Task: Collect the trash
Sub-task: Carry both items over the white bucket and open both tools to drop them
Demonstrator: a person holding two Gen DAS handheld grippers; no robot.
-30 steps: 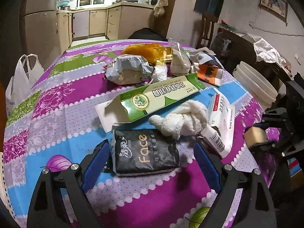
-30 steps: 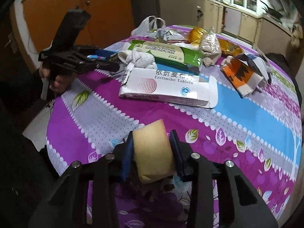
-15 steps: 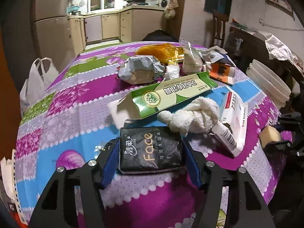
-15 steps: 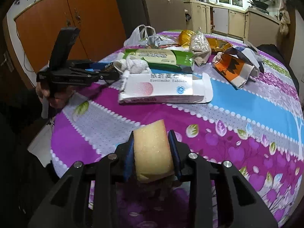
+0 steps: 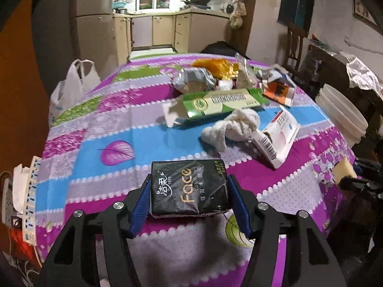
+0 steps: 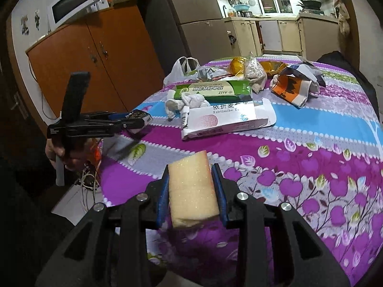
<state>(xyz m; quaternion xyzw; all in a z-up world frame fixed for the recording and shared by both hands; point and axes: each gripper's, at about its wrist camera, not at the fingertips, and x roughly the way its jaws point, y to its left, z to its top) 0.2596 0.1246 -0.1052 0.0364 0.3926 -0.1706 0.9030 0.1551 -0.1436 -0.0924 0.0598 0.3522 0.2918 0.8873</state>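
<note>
Here left tool [image 5: 189, 191] tilts down, gripping tissue pack [image 5: 188, 189].

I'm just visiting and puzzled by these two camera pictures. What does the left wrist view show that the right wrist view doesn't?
Only the left wrist view shows the white plastic bucket beside the table and the face of the black tissue pack clamped in the left gripper.

Only the right wrist view shows the orange wooden cabinet, the white microwave and the person's hand.

Both show the green carton, white crumpled cloth and yellow sponge in the right gripper.
</note>
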